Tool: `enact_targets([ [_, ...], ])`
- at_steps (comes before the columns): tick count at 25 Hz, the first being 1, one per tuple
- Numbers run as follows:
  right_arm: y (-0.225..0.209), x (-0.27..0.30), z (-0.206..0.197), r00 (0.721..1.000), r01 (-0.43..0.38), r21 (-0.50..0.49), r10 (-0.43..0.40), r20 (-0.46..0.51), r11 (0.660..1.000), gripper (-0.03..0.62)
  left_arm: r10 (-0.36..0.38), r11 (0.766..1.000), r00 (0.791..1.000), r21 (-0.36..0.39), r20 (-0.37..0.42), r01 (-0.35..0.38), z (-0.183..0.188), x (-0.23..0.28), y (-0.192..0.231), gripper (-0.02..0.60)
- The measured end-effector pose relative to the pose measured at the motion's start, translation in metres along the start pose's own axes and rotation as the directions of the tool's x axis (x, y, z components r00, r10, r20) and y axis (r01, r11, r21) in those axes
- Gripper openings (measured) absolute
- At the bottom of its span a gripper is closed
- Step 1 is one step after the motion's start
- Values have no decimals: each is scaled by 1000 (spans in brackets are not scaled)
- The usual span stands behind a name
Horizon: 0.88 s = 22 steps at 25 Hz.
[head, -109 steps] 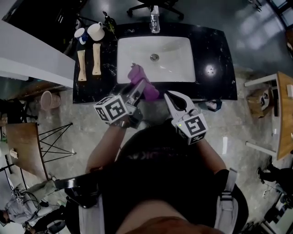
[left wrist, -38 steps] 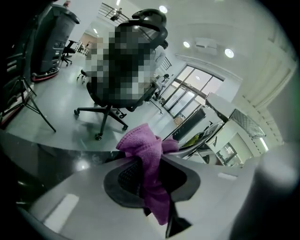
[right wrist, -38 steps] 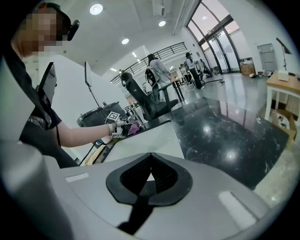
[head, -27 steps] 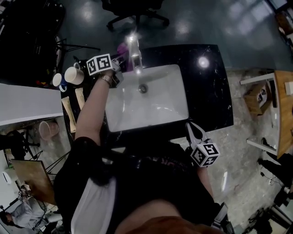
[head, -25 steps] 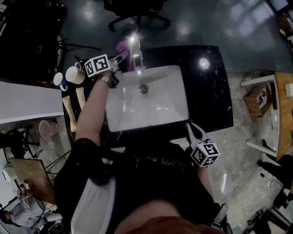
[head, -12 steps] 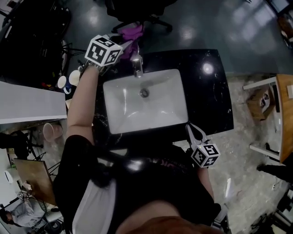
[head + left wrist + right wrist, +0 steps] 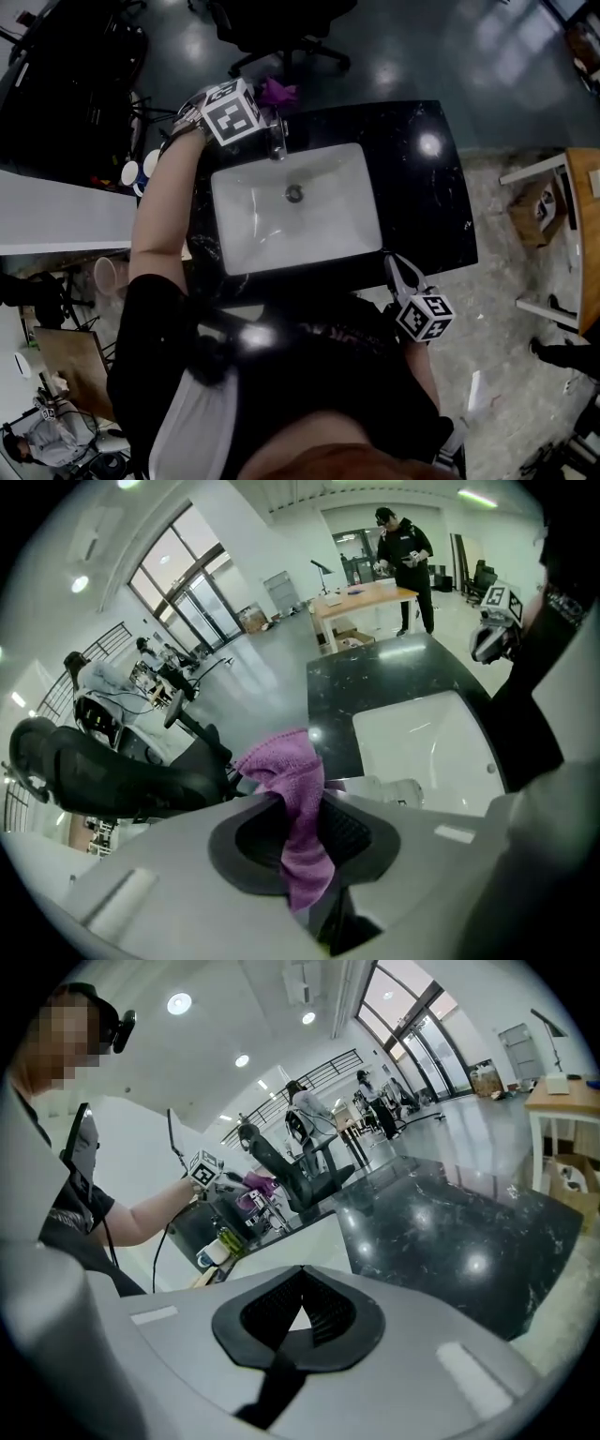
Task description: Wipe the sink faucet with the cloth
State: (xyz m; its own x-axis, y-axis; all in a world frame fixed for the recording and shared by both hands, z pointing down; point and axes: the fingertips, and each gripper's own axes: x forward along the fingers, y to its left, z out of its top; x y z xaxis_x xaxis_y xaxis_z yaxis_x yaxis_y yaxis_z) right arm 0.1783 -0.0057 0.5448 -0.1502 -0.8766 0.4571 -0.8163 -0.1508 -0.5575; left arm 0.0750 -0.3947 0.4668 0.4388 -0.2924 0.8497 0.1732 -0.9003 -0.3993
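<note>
My left gripper (image 7: 264,100) is shut on a purple cloth (image 7: 277,93), held up over the back edge of the black counter, just behind the chrome faucet (image 7: 277,142). In the left gripper view the cloth (image 7: 298,829) hangs pinched between the jaws, bunched above them, with the faucet (image 7: 392,790) and the white sink (image 7: 433,752) beyond. Whether the cloth touches the faucet I cannot tell. My right gripper (image 7: 396,270) is shut and holds nothing, at the counter's front right edge. Its jaws (image 7: 300,1271) meet, pointing across the counter toward the sink.
Mugs (image 7: 141,169) stand at the counter's left end, seen also as mugs (image 7: 210,1256) beside a bottle (image 7: 228,1239). An office chair (image 7: 281,23) sits behind the counter. A wooden table (image 7: 583,234) is at the right. A person in black (image 7: 405,553) stands at a far table.
My left gripper has lifted the cloth from beside the faucet's left to above and behind it, and has rolled over. The right gripper stays near the counter's front edge.
</note>
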Motion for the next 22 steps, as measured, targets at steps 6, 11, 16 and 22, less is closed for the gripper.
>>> enact_targets([
  [6, 6, 6, 4, 998, -61, -17, 61, -8, 998, 11, -76, 997, 997, 26, 1, 76, 4, -20, -42, 74],
  [11, 8, 6, 7, 995, -94, -9, 94, -13, 996, 11, -148, 989, 989, 32, 26, 147, 7, -37, -81, 75],
  [16, 8, 9, 5, 993, -114, 6, 114, -33, 993, 11, -33, 991, 999, 131, -22, 36, -8, -23, -116, 75],
  [22, 11, 13, 2, 991, -122, 2, 122, -60, 992, 11, 59, 988, 998, 142, -25, -55, -16, 9, -131, 78],
])
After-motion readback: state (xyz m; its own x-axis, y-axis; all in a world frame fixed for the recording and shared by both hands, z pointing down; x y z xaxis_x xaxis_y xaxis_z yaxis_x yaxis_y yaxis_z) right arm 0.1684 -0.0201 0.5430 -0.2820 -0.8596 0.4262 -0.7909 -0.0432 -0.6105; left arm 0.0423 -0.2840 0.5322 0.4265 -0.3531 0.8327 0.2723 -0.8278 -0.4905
